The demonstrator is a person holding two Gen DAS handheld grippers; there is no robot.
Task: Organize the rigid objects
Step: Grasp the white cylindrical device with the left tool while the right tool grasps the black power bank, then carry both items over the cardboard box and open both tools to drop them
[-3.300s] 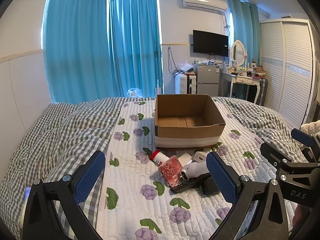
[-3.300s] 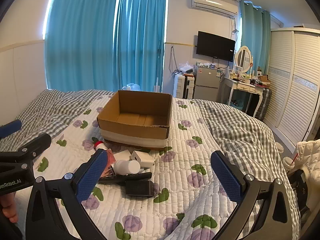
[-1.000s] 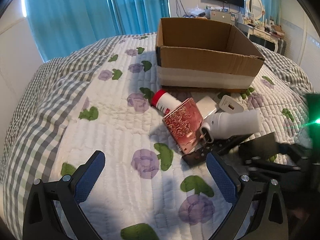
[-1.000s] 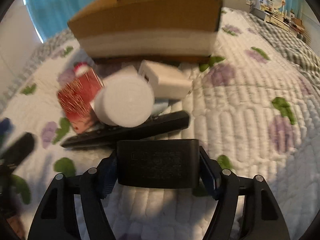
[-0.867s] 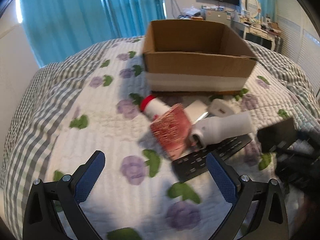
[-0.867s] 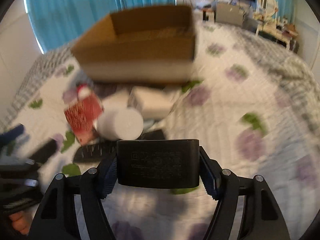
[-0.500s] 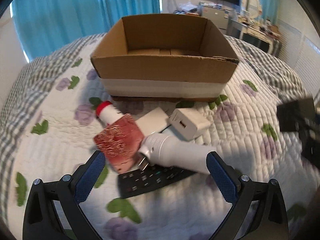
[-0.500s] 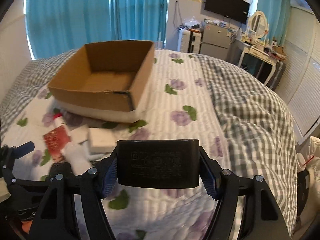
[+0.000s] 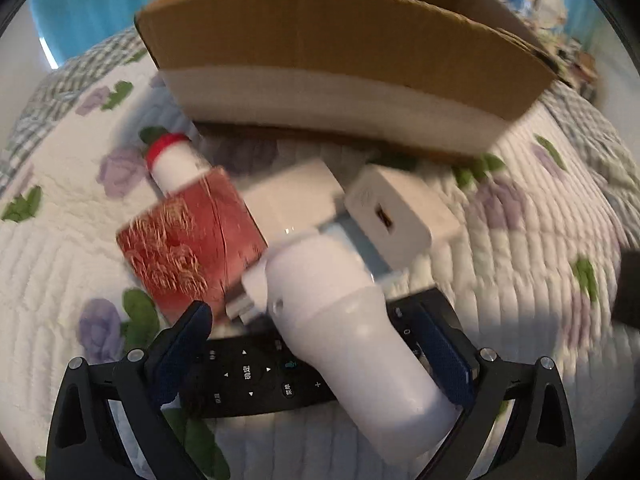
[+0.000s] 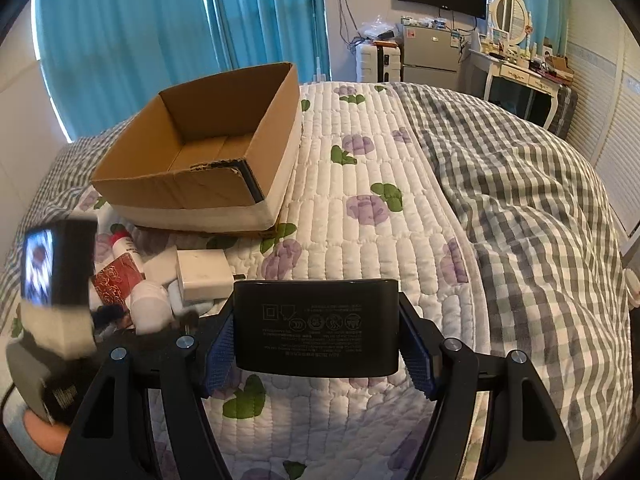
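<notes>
My right gripper [image 10: 318, 338] is shut on a black power brick [image 10: 316, 330] and holds it above the quilt, right of the pile. The open cardboard box [image 10: 200, 168] stands behind, empty inside. My left gripper [image 9: 320, 344] is open, low over the pile, its fingers [image 9: 182, 346] on either side of a white bottle [image 9: 356, 344] that lies across a black remote [image 9: 248, 376]. Beside them lie a red patterned box [image 9: 188, 248], a red-capped white bottle [image 9: 174, 160], a white charger [image 9: 400, 216] and a white flat box [image 9: 292, 196]. The cardboard box [image 9: 340, 52] is just beyond.
The bed has a white floral quilt [image 10: 372, 208] and a grey checked blanket [image 10: 532, 216] on the right. The left gripper's camera body [image 10: 56, 280] shows at the left of the right wrist view. A dresser and fridge stand beyond the bed.
My right gripper has closed on the black power brick and lifted it up and away to the right. My left gripper has moved down and in over the white bottle and remote.
</notes>
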